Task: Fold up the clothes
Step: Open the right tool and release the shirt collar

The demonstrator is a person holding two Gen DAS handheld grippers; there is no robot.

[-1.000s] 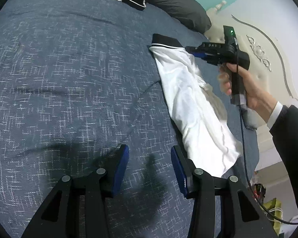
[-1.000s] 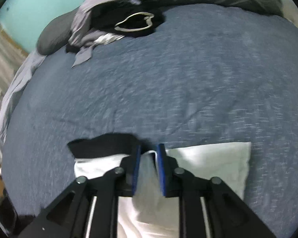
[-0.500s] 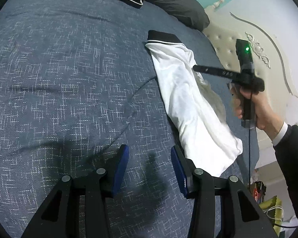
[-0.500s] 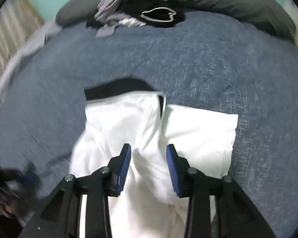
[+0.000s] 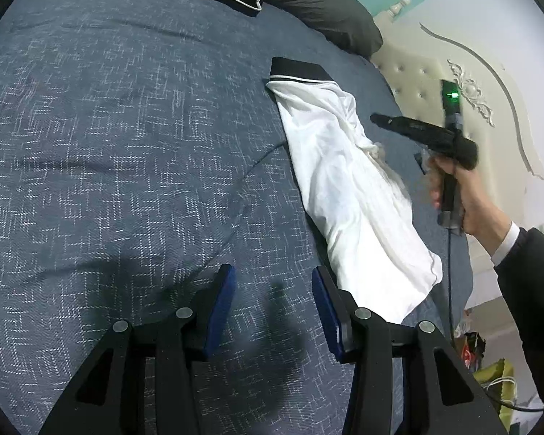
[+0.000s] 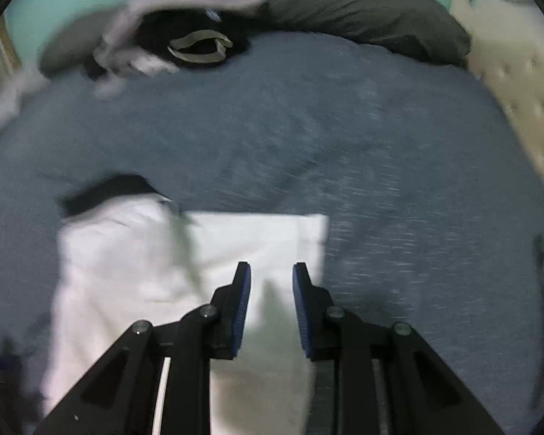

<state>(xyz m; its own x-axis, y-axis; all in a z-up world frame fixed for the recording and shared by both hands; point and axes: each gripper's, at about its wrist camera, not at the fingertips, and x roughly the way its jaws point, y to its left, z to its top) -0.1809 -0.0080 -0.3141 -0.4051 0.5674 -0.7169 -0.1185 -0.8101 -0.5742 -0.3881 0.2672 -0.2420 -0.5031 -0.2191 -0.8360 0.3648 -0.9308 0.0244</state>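
Bedding under us is a dark blue woven bedspread (image 5: 127,127), and on it lies the task's thing, a white shirt with a black collar (image 5: 348,188), partly folded into a long strip. In the left wrist view we see it stretched from its black collar end, far from us, down to a hem that ends just beside our left claw (image 5: 272,304), off the outer side of that claw's right finger. Our left claw stands with its blue-padded fingers apart over bare bedspread, nothing between them, its shadow falling on the cloth below.

Our right claw (image 6: 271,308) appears in the left wrist view as a black tool gripped in our right hand (image 5: 457,188), held above the far long edge of the shirt, apart from the fabric. From its own blurred view we see the shirt spread below and to the left of it, the collar at the upper left, a squared white fold reaching under the fingertips. Its jaws are closing, with a narrow gap between the pads and no cloth pinched in them.

Beyond the shirt, a dark grey pillow (image 5: 326,11) lies at the head of the bed beside a heap of unfolded clothes (image 6: 185,43). A cream tufted headboard (image 5: 417,79) stands to the right.
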